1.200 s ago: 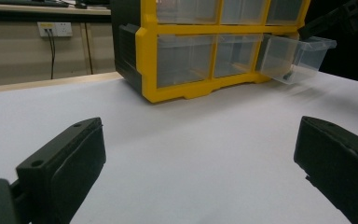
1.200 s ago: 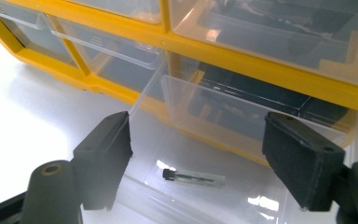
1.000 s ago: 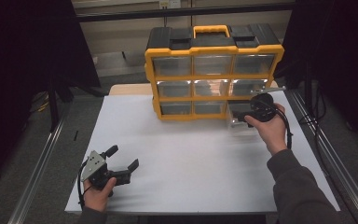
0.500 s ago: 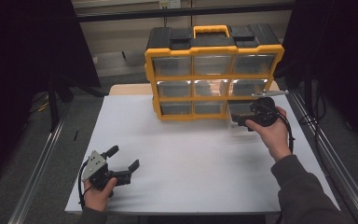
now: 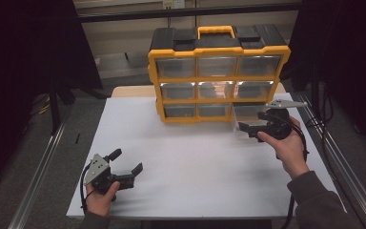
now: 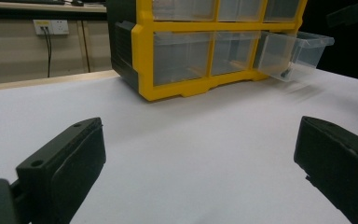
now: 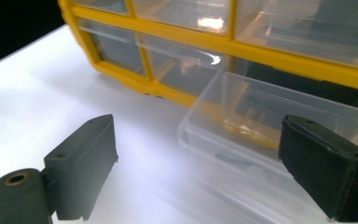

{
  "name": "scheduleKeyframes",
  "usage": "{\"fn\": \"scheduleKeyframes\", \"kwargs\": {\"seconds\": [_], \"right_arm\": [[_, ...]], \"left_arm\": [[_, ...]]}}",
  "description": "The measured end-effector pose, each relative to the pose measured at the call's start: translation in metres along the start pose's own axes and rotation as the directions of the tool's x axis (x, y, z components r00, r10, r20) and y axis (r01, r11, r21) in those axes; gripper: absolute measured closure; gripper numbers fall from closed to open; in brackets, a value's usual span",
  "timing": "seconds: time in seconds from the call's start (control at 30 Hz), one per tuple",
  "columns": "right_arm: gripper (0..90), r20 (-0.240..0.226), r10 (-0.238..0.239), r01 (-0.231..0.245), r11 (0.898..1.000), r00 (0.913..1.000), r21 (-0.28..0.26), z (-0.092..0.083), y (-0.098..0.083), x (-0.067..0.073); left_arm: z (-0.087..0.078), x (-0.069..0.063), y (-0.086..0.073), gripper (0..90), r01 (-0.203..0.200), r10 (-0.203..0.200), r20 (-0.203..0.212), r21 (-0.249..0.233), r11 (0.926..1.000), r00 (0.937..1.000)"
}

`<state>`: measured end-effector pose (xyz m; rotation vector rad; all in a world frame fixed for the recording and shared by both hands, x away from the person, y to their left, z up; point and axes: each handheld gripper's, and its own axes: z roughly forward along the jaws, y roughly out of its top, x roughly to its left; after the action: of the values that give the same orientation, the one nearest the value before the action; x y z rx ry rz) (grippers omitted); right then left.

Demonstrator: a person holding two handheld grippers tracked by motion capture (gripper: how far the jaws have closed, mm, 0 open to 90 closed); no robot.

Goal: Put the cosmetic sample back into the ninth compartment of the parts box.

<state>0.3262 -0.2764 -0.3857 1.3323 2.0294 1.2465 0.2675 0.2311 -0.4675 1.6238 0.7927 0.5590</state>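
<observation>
Right gripper (image 5: 246, 129) jaws just opening, nothing between; clear drawer (image 7: 279, 126) pulled out at organizer (image 5: 217, 71) 5 o'clock corner. You back off straight, avoid snagging drawer lip. Left gripper (image 5: 126, 161) open, idle at 7 o'clock.

- Organiser cabinet (image 5: 218, 71): yellow frame, black top, yellow handle
- Pulled-out drawer (image 7: 261, 121): clear, colourless plastic
- Table (image 5: 190, 167): plain white
- Left claw (image 5: 124, 164) and right claw (image 5: 248, 129): black, each with a grey plate
</observation>
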Motion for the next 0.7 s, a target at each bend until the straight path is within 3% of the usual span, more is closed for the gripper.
{"fn": "scheduleKeyframes", "kwargs": {"seconds": [0.1,0.13,0.23,0.4,0.43,0.57,0.7], "right_arm": [[10.8,-0.028,-0.004,0.004,1.000,0.9996,-0.021,-0.007,-0.008,0.003],[10.7,-0.035,-0.007,0.006,1.000,0.9994,-0.026,-0.009,-0.011,0.004],[10.4,-0.048,-0.005,0.004,0.999,0.9988,-0.037,-0.014,-0.016,0.007],[10.1,-0.067,0.000,-0.004,0.998,0.9977,-0.058,-0.020,-0.028,0.010],[10.2,-0.074,0.002,-0.006,0.998,0.9973,-0.062,-0.021,-0.030,0.011],[9.8,-0.088,0.007,-0.014,0.997,0.9961,-0.076,-0.024,-0.042,0.011],[9.6,-0.087,-0.002,-0.005,0.996,0.9962,-0.087,-0.028,-0.055,0.012]], "left_arm": [[0.000,0.000,0.000,2.3,-0.001,0.001,-0.001,0.004,1.0000,1.0000],[0.002,-0.003,-0.001,2.3,0.031,-0.032,-0.011,-0.018,0.9993,0.9994],[0.002,-0.003,-0.001,2.3,0.037,-0.037,-0.014,-0.014,0.9992,0.9992],[0.001,-0.002,-0.001,2.3,0.012,-0.012,-0.004,0.002,0.9999,0.9999],[0.002,-0.004,-0.001,2.3,0.043,-0.043,-0.007,-0.021,0.9989,0.9991],[0.001,-0.002,0.000,2.3,0.009,-0.009,-0.012,0.002,1.0000,0.9999],[0.001,-0.001,0.000,2.3,0.008,-0.008,-0.005,0.000,1.0000,1.0000]]}}
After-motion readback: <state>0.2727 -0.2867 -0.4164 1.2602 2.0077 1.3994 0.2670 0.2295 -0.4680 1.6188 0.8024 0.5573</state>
